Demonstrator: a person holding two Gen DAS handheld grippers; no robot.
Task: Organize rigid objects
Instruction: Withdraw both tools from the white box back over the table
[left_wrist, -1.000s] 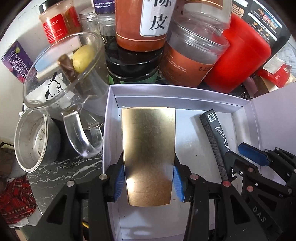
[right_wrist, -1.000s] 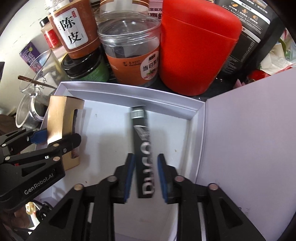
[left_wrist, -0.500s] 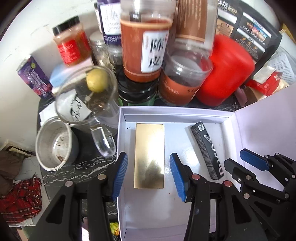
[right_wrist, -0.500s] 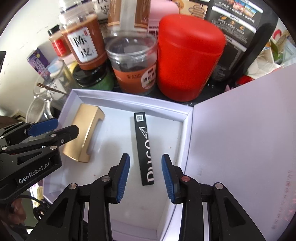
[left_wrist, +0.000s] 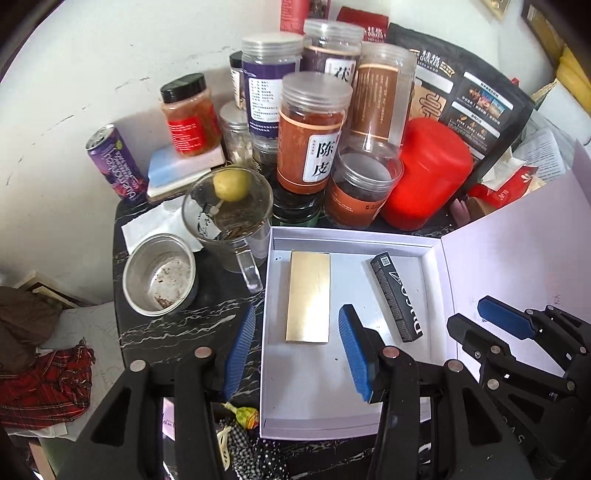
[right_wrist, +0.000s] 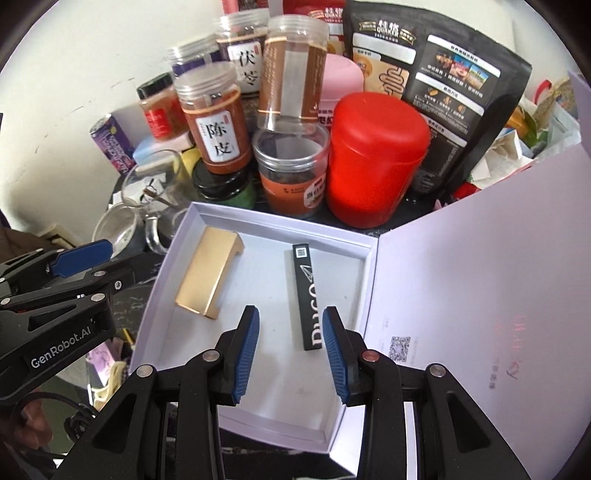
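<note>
Closest to me, the left gripper (left_wrist: 297, 349) hangs above the near part of the white box (left_wrist: 354, 242), its blue pads parted with nothing between them; one pad sits over the dark marbled tabletop (left_wrist: 173, 328) just outside the box's left wall, the other over the box floor. Beside it the right gripper (right_wrist: 291, 349) hovers over the same box, its fingers set a little narrower, also empty, the pads clear of everything. Below them, on the box floor, the gold box (left_wrist: 308, 297) lies flat near the left wall, and the slim black carton (right_wrist: 306, 297) lies to its right, the two well apart. The box's lid (right_wrist: 480, 295) stands open on the right, pale, with a small printed code on its inner face. Just past the left wall stand a glass mug (left_wrist: 229, 218) with a yellowish fruit inside and a small metal cup (left_wrist: 159, 277). Beyond the far wall crowd the jars: an orange-brown jar with a white label (left_wrist: 314, 136), a short clear-lidded jar (left_wrist: 364, 190), and a red canister (right_wrist: 375, 158). Behind those leans a black printed pouch (right_wrist: 439, 77), and far left a purple can (left_wrist: 116, 162) stands by the white wall.
</note>
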